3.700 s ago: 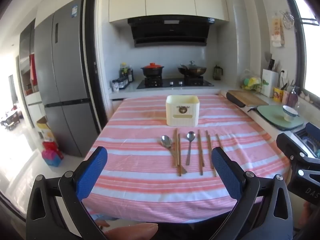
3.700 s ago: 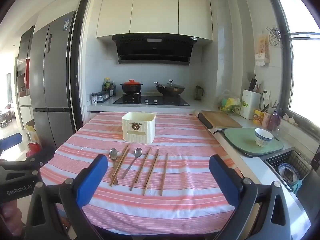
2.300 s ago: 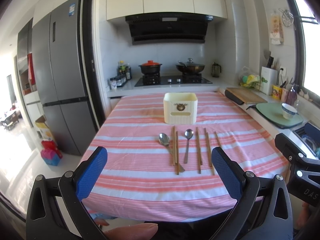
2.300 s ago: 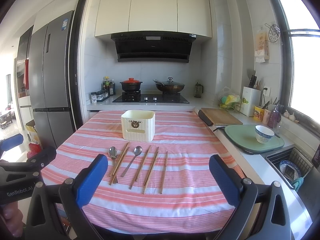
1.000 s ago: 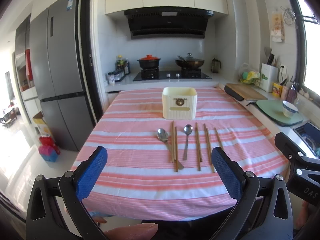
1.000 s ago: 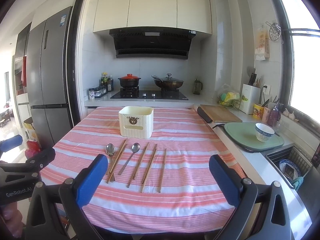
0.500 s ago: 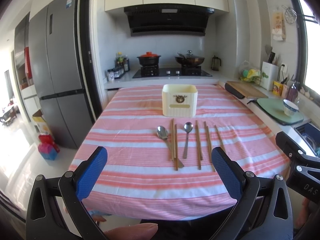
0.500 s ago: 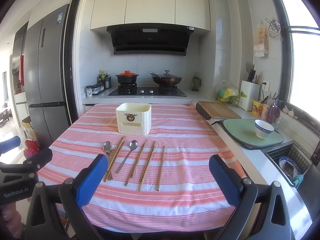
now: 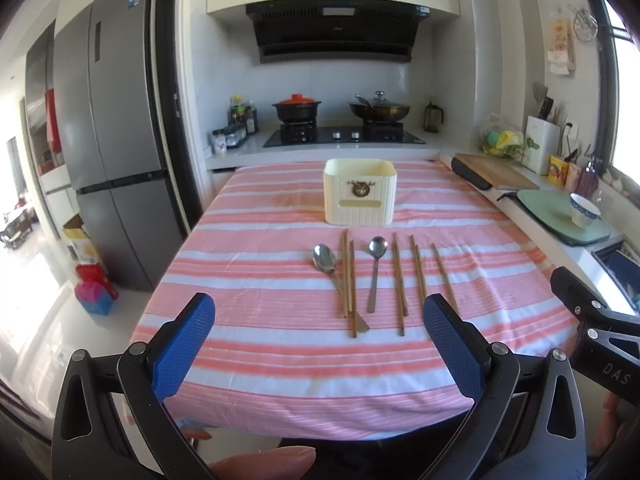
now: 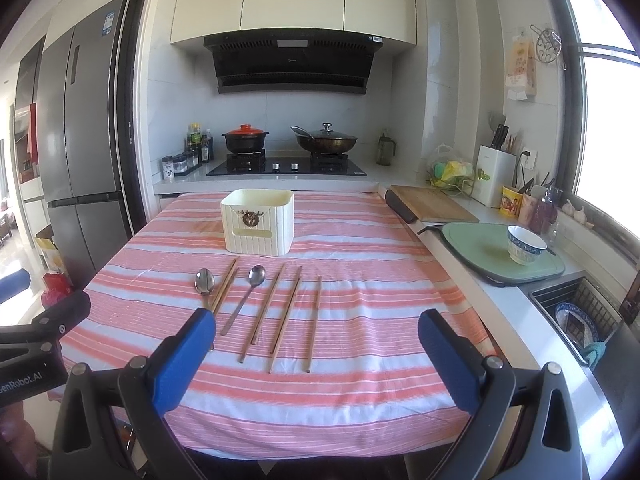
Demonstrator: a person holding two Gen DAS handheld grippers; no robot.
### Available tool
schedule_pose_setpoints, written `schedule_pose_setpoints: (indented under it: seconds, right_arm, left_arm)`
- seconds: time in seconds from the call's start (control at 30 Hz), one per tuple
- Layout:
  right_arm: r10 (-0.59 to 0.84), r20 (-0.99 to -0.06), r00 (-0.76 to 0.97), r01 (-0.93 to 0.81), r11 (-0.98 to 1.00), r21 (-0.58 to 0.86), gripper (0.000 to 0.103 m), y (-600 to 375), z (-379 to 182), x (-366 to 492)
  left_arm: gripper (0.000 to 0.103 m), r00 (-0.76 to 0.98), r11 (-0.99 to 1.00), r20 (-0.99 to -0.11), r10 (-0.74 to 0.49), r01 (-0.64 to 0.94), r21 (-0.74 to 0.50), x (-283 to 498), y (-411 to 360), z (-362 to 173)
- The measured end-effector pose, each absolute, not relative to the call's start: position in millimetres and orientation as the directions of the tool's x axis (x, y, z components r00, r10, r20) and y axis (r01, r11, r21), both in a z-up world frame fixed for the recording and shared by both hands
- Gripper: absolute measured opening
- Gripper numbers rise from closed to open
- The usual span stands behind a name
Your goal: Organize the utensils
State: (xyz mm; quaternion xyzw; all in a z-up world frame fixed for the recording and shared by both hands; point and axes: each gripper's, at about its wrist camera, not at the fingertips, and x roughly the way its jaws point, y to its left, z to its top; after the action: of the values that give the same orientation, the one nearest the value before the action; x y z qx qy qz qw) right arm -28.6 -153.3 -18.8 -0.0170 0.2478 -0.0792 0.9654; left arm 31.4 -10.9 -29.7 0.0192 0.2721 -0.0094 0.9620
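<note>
Worktop: draped in a pink-and-white striped cloth, standing before you in a kitchen with a grey refrigerator on the left and a black hob behind.

Cream ribbed plastic utensil holder: upright at the far middle of the cloth.

Two steel spoons: smooth, bowls pointing toward the holder.

Slim brown wooden chopsticks: lying flat in a row among the spoons, near side of the holder.

Your left hand-held gripper: blue textured pads spread wide, grasping nothing, above the near edge.

Your right hand-held gripper: likewise released and empty.
</note>
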Motion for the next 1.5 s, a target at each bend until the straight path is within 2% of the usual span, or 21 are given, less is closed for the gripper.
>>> schedule_pose_setpoints:
  seconds: [0.9, 1.07, 1.17, 1.5]
  right_arm:
    - [-0.184, -0.577, 0.795, 0.163, 0.983, -0.089, 0.103, -160, -50, 19]
    - [-0.137, -0.578, 0.805, 0.144, 0.989, -0.033, 0.103, -171, -57, 26]
    - [-0.156, -0.578, 0.801, 0.162, 0.986, -0.04, 0.103, -181, -66, 33]
    - [-0.183, -0.671, 0.718, 0.209, 0.977, -0.042, 0.103, -205, -110, 68]
  left_arm:
    - [0.103, 0.755, 1.0, -0.655, -0.007, 0.008, -0.001, 87, 0, -73]
    - [0.103, 0.711, 0.997, -0.703, -0.023, -0.039, -0.073, 116, 23, -95]
    - [0.103, 0.679, 0.986, -0.734, -0.011, -0.116, -0.122, 139, 46, -114]
    - [0.103, 0.603, 0.971, -0.797, -0.017, -0.182, -0.158, 239, 41, -167]
